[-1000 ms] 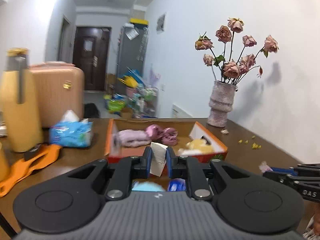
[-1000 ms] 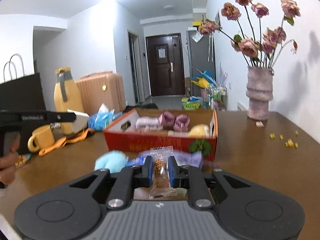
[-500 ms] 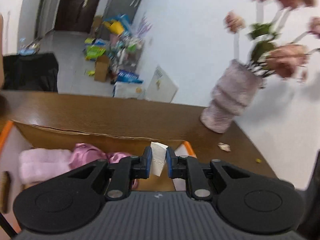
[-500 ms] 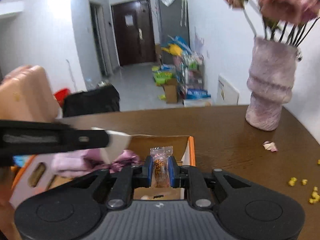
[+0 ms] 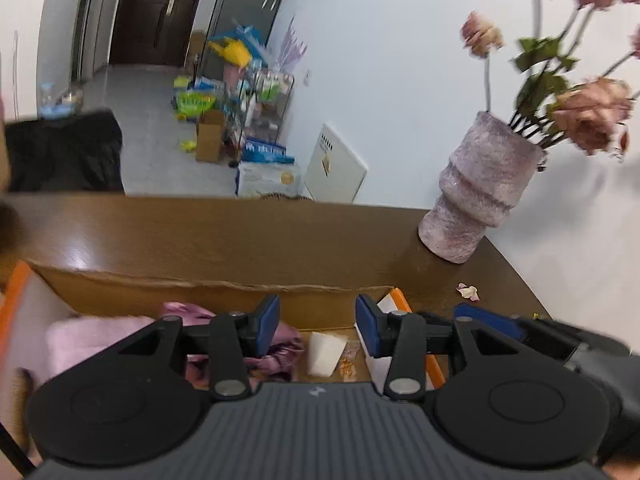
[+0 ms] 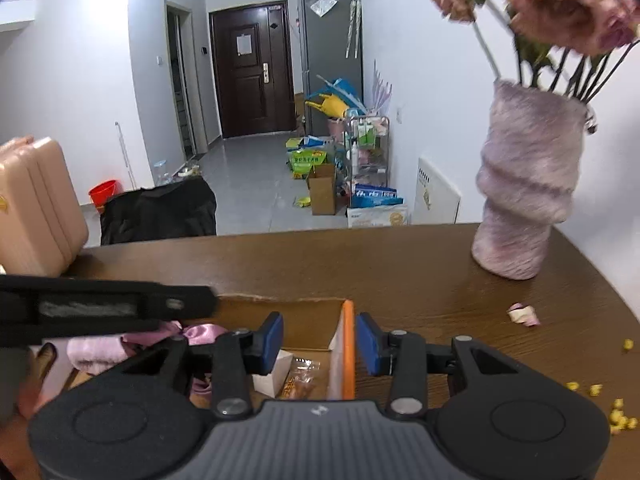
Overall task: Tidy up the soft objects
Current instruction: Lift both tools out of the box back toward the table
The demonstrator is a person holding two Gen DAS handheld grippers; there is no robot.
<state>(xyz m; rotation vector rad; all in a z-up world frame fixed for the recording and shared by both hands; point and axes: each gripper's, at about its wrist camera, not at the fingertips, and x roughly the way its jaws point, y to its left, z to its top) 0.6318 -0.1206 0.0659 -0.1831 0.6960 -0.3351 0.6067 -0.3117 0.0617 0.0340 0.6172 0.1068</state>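
Left hand-held gripper [image 5: 316, 330]: jaws have just been opening, now partly apart, holding nothing; white wedge [image 5: 325, 353] lies below on the box [image 5: 208, 286] floor.

Right hand-held gripper [image 6: 319, 338]: jaws have just been opening, empty; snack packet [image 6: 301, 376] lies below, touching the wedge.

Both items sit in the box's right end on the counter [image 5: 240, 228], beside pink cloth [image 5: 92, 338].

Orientation: the wedge's long axis runs away from the camera. Packet too hidden to tell.

Risk: right jaws straddle the orange box wall [image 6: 347, 344]; pulling back carelessly could snag and drag the box.
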